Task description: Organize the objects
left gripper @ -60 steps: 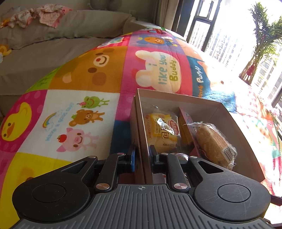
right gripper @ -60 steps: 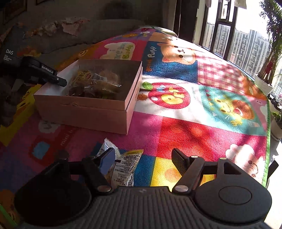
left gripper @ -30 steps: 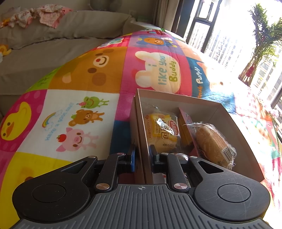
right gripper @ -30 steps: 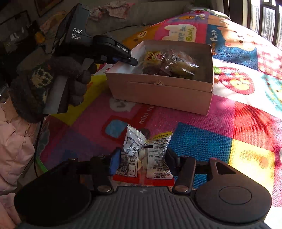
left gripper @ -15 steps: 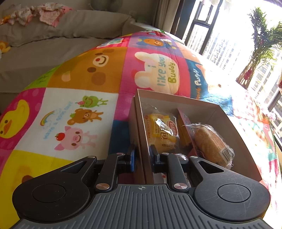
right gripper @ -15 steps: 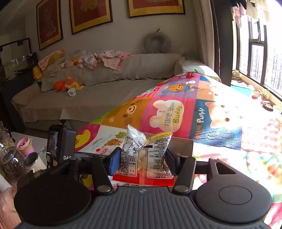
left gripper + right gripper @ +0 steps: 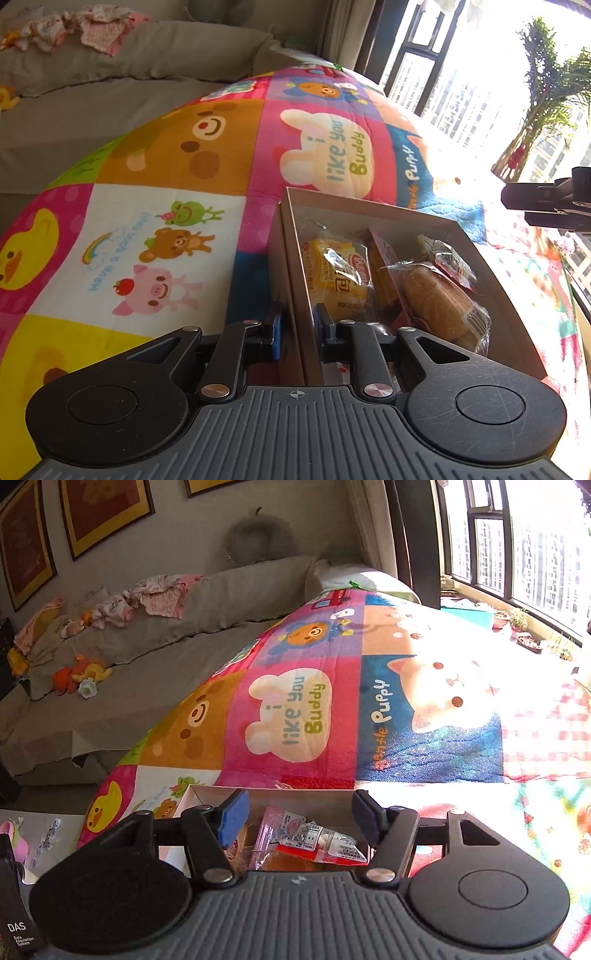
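Left claw (image 7: 297,328): clenched on the near wall of the box (image 7: 291,258).
Right claw (image 7: 301,818): opening, released above the box; snack packet (image 7: 325,843) lies below, untouched.

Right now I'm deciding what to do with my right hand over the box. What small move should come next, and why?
Probably lift the right gripper straight up and away. Its jaws are opening, and the snack packet lies below them inside the cardboard box, free of the pads. The left gripper is clamped on the box wall, steadying it, so the right one can likely retreat without dragging anything.
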{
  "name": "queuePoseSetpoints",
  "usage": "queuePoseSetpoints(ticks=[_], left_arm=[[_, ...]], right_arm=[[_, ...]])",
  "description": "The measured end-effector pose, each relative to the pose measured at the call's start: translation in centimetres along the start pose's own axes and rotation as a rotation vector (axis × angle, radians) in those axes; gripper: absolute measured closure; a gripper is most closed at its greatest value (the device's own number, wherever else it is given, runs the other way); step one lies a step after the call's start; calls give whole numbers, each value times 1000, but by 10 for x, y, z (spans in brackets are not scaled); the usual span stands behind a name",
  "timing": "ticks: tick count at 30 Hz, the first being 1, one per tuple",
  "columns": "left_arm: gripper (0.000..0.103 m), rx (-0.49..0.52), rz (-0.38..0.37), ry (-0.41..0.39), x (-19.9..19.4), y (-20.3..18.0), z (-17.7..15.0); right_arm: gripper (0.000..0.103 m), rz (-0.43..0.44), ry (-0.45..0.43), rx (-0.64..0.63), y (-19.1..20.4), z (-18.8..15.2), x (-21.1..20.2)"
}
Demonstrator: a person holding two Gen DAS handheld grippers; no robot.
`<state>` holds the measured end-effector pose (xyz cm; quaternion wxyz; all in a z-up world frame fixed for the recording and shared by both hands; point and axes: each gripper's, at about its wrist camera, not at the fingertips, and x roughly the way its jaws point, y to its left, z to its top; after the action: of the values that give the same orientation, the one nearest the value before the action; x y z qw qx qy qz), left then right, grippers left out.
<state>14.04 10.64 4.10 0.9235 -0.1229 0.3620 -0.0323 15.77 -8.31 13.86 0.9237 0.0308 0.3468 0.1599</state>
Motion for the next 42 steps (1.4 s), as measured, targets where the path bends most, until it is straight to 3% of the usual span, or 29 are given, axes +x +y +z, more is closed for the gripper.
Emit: queuePoseSetpoints(ticks=[5,7,9,11,13,18,21,24,26,28,33,36,39,42], left_arm=[[83,1,1,0,0,0,0],[83,2,4,1,0,0,0],[83,4,14,3,1,-1,1],[85,18,26,4,2,-5,2],[86,40,34,10,7,-14,4],[89,136,26,32,40,-46,25],[80,237,57,29,61,-59,39],[50,293,154,3,73,-53,42],[20,255,141,2,81,-39,41],[11,197,114,11,83,-31,42],[26,166,130,-28,57,-34,41],[27,146,136,-117,18,-41,36],[27,133,166,-231,-31,-48,18],[27,124,127,-287,-79,-55,-15]], right_arm=[[33,-17,-25,-104,3,-21,-24],[19,-13,-51,-233,15,-43,-45],[12,-8,-54,-346,26,-66,-57],[12,2,-10,-445,36,-97,-66],[12,-20,17,-467,38,-123,-64],[13,-133,33,-314,13,-144,-36],[13,-181,17,-242,-5,-137,-19],[13,-253,-34,-211,-14,-128,-8],[14,-265,-46,-177,-22,-123,-1],[14,-258,-49,-160,-24,-123,0],[9,-290,-60,-132,-27,-137,-12],[0,-291,-79,-79,-31,-147,-30],[0,-275,-74,-41,-30,-157,-44],[0,-251,-48,-35,-23,-173,-56]])
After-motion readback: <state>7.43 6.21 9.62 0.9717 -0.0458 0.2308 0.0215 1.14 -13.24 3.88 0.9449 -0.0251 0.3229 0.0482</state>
